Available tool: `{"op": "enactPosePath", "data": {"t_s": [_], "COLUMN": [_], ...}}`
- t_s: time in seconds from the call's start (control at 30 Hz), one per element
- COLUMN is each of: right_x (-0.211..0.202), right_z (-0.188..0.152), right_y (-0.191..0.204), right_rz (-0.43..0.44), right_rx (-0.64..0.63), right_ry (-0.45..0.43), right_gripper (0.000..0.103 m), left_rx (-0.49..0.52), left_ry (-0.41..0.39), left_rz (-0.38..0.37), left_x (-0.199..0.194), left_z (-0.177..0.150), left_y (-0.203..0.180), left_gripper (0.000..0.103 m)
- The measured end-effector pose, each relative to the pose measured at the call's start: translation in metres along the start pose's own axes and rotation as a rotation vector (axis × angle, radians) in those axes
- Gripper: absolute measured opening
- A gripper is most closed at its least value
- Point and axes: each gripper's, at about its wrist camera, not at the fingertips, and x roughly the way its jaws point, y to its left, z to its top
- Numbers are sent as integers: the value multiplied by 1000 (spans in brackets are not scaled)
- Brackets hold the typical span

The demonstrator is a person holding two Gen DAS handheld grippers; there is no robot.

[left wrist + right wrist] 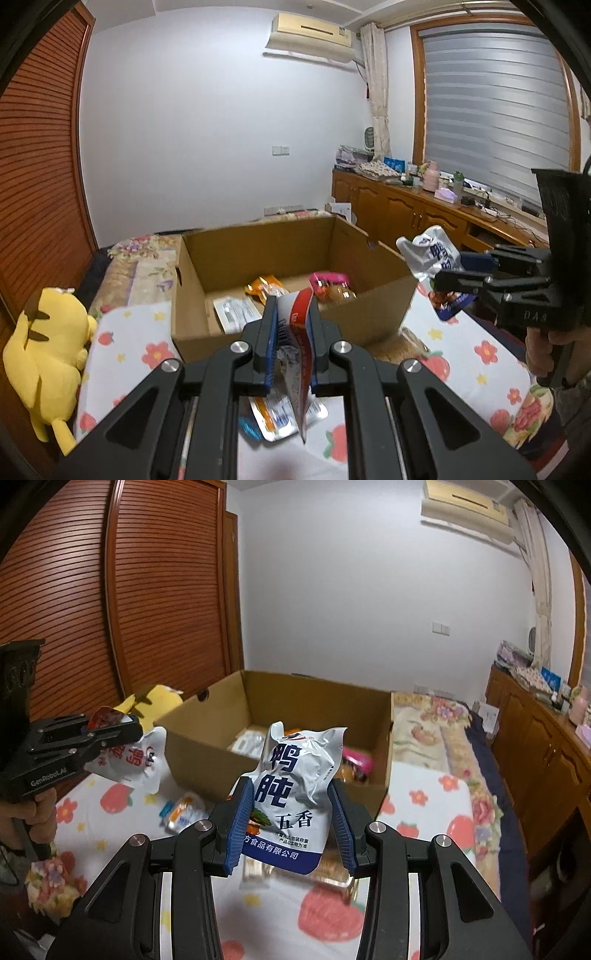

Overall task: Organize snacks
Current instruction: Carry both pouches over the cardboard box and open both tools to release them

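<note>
Left gripper (291, 306): black linkage arms, blue ribbed pads, jaws drawn narrow and clamped on a flat white-and-red foil snack pouch (297, 343) held edge-on. The pouch's lower end hangs below the pads. In the right wrist view the same pouch shows its white face with red characters, at 9 o'clock of the frame.

Right gripper (291, 805): jaws partway apart, blue pads pressing both sides of a puffed silver-white snack bag with dark blue characters and a blue bottom band (295, 797). The bag stands upright between the pads, top crumpled. From the left wrist view this gripper sits at 3 o'clock, bag pointing toward the box.

Open brown cardboard box (295, 243) at 12 o'clock from both grippers, on the bed. Inside, on the floor of the box: an orange snack packet (264, 288), a pink snack packet (330, 282), and a flat white packet (236, 312) at the near left.

Both held bags are in the air on the near side of the box, neither touching it.

White bedsheet with red strawberry and flower print (424, 812) lies under the grippers. A small clear packet with orange and blue print (183, 810) lies on it just beside the box's near wall.

Yellow plush toy (48, 354) at 9 o'clock of the left view, beside the bed.

A hand (38, 812) grips the left handle.
</note>
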Motion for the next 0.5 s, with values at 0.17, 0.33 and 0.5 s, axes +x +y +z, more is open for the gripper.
{"op": "enactPosePath", "data": {"t_s": [0.17, 0.33, 0.5], "right_x": [13, 27, 45], "right_z": [13, 20, 23], "right_y": [0, -6, -17], "right_rz": [-6, -9, -27], "right_rx": [-4, 4, 12], "right_ry": [-5, 5, 28], "right_gripper": [41, 41, 41], "left_rx": [-16, -24, -14], "left_ry": [-18, -22, -17], "left_rz": [18, 35, 55], "left_x": [13, 26, 41], "left_z": [20, 31, 38], "left_y": [11, 20, 23], "left_gripper": [10, 10, 10]}}
